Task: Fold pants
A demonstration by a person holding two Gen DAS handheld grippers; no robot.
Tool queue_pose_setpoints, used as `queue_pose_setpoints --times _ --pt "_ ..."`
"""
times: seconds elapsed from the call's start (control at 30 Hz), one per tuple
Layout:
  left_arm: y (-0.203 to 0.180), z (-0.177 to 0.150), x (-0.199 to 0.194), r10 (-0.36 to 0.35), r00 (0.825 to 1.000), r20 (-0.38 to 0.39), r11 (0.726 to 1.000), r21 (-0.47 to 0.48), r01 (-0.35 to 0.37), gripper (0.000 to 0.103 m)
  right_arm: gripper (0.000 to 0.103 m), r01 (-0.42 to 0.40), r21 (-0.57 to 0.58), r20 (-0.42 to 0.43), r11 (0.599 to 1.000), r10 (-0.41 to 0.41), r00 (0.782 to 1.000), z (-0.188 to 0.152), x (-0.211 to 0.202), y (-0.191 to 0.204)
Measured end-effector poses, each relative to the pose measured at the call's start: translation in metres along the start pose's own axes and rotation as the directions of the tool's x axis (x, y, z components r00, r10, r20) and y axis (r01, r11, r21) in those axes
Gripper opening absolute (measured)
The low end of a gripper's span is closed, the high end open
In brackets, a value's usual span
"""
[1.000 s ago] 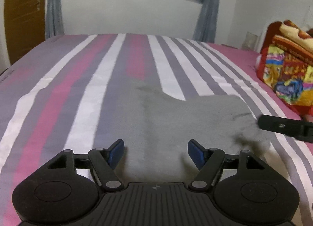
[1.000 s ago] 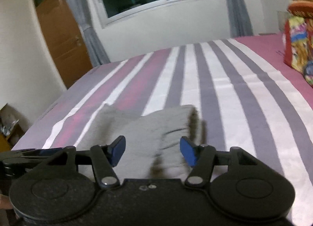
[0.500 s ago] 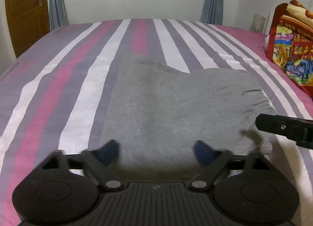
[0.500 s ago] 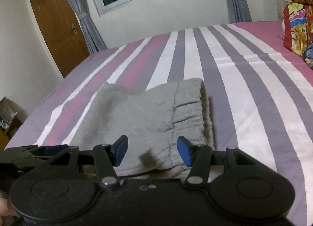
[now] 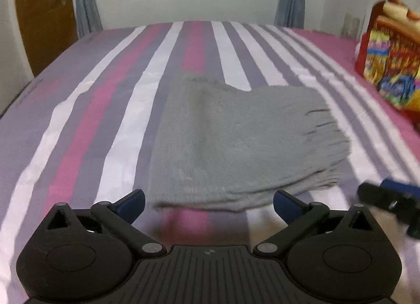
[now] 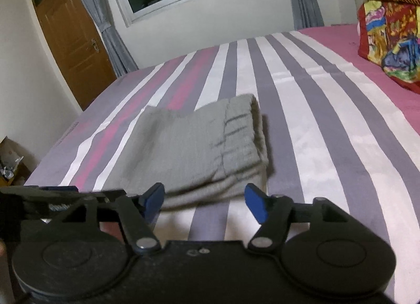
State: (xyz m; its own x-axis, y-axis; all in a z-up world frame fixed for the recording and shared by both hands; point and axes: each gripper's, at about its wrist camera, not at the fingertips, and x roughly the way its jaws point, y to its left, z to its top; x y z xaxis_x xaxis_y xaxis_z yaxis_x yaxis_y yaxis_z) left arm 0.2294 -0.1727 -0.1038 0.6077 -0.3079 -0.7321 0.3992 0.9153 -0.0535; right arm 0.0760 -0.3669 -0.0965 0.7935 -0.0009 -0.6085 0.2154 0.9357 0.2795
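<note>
Now the gray pants (image 5: 236, 143) lie folded in a flat stack at mid-frame on the striped bed (image 5: 105, 109), the gathered waistband toward the right. Both the left gripper (image 5: 208, 202) and the right gripper (image 6: 204, 199) sit at the bottom of their frames just short of the stack's near edge, fingers spread wide and holding nothing. A bright pillow (image 6: 391, 38) sits at upper right.
</note>
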Motion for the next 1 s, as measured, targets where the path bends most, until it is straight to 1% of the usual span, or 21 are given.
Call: queue_pose_setpoints --times 0.07,0.1,0.17,0.27,0.3,0.33,0.4,0.43,0.47,0.53,0.6,0.67,0.7,0.8,0.83,0.9,1.0 --pt "0.005 -0.008 -0.017 -0.022 0.999 0.033 0.999 -0.039 0.023 0.103 0.072 -0.008 -0.004 -0.017 1.0 0.008 1.0 -0.006 -0.008 0.002" --pt "0.006 -0.012 -0.026 -0.014 0.999 0.046 0.999 -0.042 0.016 0.103 0.073 -0.007 -0.008 -0.022 1.0 0.007 1.0 -0.01 -0.013 0.004" --pt "0.004 -0.02 -0.044 -0.008 0.997 0.071 1.0 -0.019 0.009 0.103 0.076 -0.003 0.003 -0.034 1.0 0.003 0.999 -0.017 -0.022 0.005" --pt "0.0 -0.029 -0.073 0.042 0.994 0.103 0.999 0.018 -0.044 0.103 0.077 -0.005 0.028 -0.057 1.0 0.006 0.998 -0.026 -0.038 0.007" --pt "0.0 -0.032 -0.085 0.059 0.992 0.113 0.998 0.011 -0.06 0.103 0.078 -0.003 0.023 -0.053 1.0 0.004 0.999 -0.03 -0.046 0.01" --pt "0.001 -0.035 -0.097 0.068 0.99 0.126 0.998 -0.001 -0.068 0.103 0.081 0.003 0.014 -0.044 1.0 -0.002 0.999 -0.032 -0.055 0.013" --pt "0.003 -0.042 -0.121 0.083 0.985 0.154 0.996 -0.03 -0.079 0.103 0.084 0.006 -0.005 -0.016 1.0 -0.006 1.0 -0.037 -0.074 0.019" --pt "0.004 -0.046 -0.132 0.087 0.982 0.166 0.996 -0.037 -0.082 0.103 0.088 0.008 -0.02 -0.001 1.0 -0.008 1.0 -0.039 -0.086 0.023" --pt "0.004 -0.05 -0.143 0.098 0.98 0.176 0.995 -0.04 -0.092 0.103 0.09 0.011 -0.031 0.011 0.999 -0.01 1.0 -0.041 -0.095 0.026" --pt "0.004 -0.059 -0.163 0.121 0.972 0.202 0.993 -0.032 -0.117 0.103 0.092 0.026 -0.059 0.059 0.998 -0.023 0.998 -0.045 -0.119 0.034" --pt "0.005 -0.067 -0.181 0.132 0.969 0.209 0.991 -0.036 -0.127 0.103 0.094 0.048 -0.082 0.111 0.995 -0.039 0.993 -0.047 -0.141 0.042" --pt "0.007 -0.074 -0.197 0.124 0.968 0.216 0.992 -0.061 -0.113 0.103 0.099 0.08 -0.107 0.178 0.991 -0.061 0.982 -0.049 -0.164 0.051" --pt "0.007 -0.078 -0.205 0.123 0.967 0.222 0.991 -0.076 -0.109 0.103 0.099 0.105 -0.113 0.21 0.988 -0.079 0.974 -0.05 -0.174 0.055" --pt "0.008 -0.087 -0.221 0.116 0.965 0.236 0.991 -0.091 -0.097 0.103 0.102 0.157 -0.113 0.279 0.981 -0.12 0.953 -0.053 -0.195 0.061" --pt "0.007 -0.089 -0.225 0.121 0.962 0.243 0.991 -0.088 -0.103 0.103 0.102 0.16 -0.11 0.292 0.981 -0.122 0.949 -0.054 -0.2 0.062" --pt "0.002 -0.094 -0.231 0.134 0.957 0.257 0.99 -0.079 -0.117 0.103 0.103 0.145 -0.105 0.304 0.984 -0.107 0.947 -0.055 -0.209 0.062" --pt "-0.004 -0.099 -0.24 0.136 0.952 0.274 0.99 -0.057 -0.126 0.103 0.103 0.147 -0.101 0.317 0.984 -0.109 0.942 -0.055 -0.216 0.061"
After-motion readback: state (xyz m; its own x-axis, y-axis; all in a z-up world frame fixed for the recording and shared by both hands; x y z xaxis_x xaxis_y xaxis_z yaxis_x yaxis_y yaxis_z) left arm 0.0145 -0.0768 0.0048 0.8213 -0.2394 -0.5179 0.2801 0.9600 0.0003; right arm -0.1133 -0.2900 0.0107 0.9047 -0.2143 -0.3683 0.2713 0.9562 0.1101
